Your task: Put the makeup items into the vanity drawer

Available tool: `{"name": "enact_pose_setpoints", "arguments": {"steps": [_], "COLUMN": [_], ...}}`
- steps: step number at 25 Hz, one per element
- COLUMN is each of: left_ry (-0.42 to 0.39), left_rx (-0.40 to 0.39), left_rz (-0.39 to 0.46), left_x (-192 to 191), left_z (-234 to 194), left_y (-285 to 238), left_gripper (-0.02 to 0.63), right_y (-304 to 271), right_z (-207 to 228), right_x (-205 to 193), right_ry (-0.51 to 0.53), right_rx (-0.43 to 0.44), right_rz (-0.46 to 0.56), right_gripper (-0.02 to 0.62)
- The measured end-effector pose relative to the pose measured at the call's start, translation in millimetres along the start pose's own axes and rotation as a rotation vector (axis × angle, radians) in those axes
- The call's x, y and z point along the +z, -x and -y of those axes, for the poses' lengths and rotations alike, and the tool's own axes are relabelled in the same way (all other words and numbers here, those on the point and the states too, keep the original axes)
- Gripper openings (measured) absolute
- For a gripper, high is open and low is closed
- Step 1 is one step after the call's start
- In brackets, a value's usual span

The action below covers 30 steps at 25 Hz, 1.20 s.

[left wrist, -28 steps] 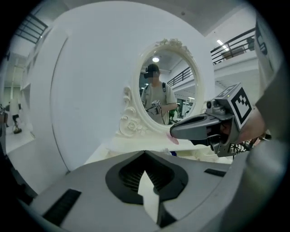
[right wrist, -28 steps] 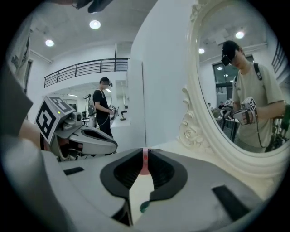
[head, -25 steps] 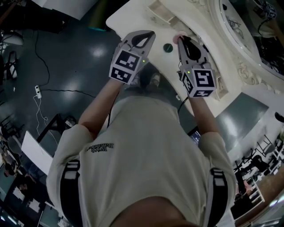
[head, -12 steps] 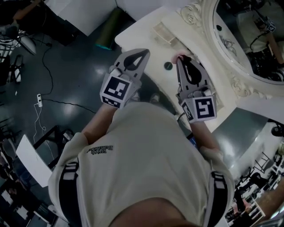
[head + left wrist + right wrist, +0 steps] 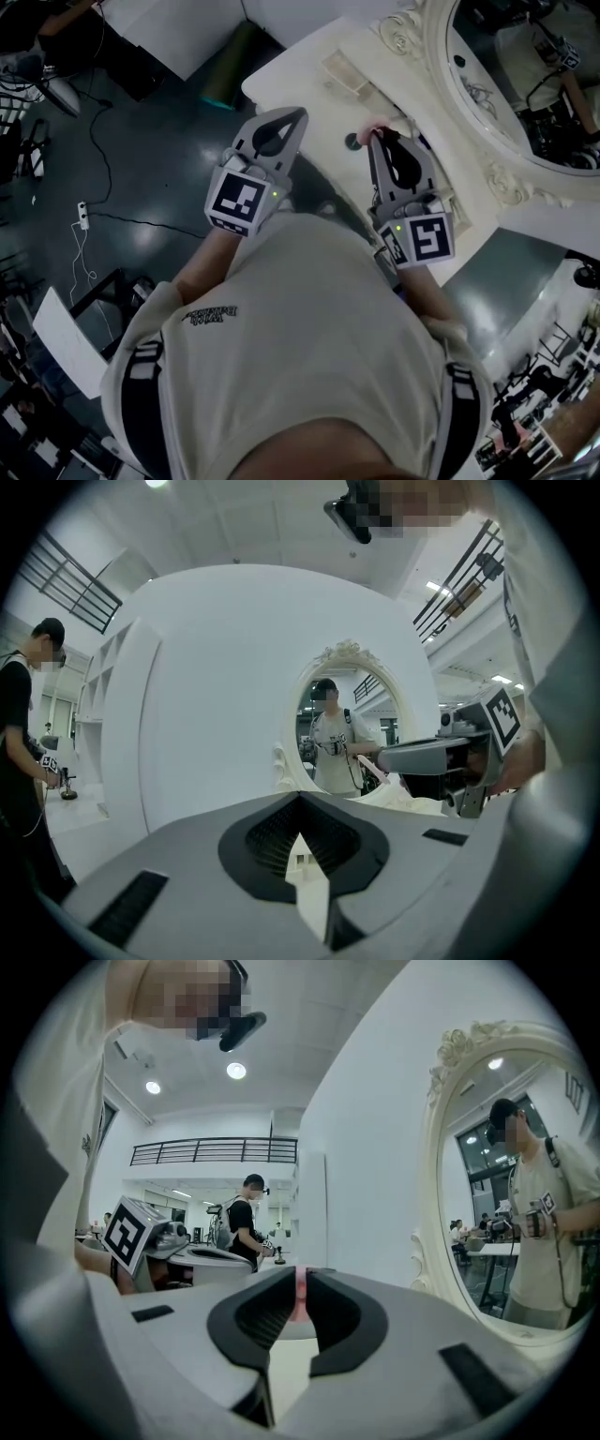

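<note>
Right gripper (image 5: pixel 379 139): fingers clenched on thin pink item (image 5: pixel 301 1296), above bench (image 5: pixel 300 67), between front edge and mirror (image 5: pixel 506 84).
Left gripper (image 5: pixel 292 114): fingers clenched together, empty.
Advice: grip firm, release only inside drawer.

round item (image 5: pixel 352 141) on vanity (image 5: pixel 298 82) — mirror (image 5: pixel 525 75) behind

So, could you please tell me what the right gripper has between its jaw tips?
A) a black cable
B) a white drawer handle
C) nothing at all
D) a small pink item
D: in the right gripper view, the right gripper pinches a small pink item between its jaw tips.
</note>
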<state>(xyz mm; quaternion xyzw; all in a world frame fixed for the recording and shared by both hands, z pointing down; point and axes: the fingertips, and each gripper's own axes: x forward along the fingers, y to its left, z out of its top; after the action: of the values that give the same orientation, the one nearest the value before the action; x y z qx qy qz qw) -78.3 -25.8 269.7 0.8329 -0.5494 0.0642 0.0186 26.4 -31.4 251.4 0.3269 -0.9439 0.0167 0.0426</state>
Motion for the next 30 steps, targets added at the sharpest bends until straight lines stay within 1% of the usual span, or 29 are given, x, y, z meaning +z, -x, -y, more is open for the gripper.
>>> {"name": "enact_pose_setpoints", "arguments": {"steps": [6, 9, 13, 23, 27, 30], "left_ry": [0.016, 0.032, 0.053, 0.037, 0.032, 0.023], "left_rx": [0.004, 0.017, 0.015, 0.021, 0.012, 0.006], "left_rz": [-0.001, 0.007, 0.002, -0.015, -0.03, -0.058], "left_x": [-3, -3, -3, -6, -13, -25], "left_z": [-2, -8, -14, -37, -45, -52], "left_y": [-6, -9, -17, -49, -67, -84], "left_gripper": [0.014, 0.014, 0.014, 0.014, 0.014, 0.014], "right_y": [-5, -11, -22, -64, -86, -107], "right_z": [4, 7, 14, 43, 57, 68], "right_x": [-2, -4, -2, 6, 0, -13], "right_ry": [-0.004, -0.003, 0.004, 0.03, -0.011, -0.012], "right_rx": [0.008, 0.014, 0.019, 0.018, 0.016, 0.009], "right_rz": [-0.012, -0.019, -0.02, -0.01, -0.03, -0.065], "right_gripper": [0.04, 0.039, 0.04, 0.04, 0.039, 0.04]}}
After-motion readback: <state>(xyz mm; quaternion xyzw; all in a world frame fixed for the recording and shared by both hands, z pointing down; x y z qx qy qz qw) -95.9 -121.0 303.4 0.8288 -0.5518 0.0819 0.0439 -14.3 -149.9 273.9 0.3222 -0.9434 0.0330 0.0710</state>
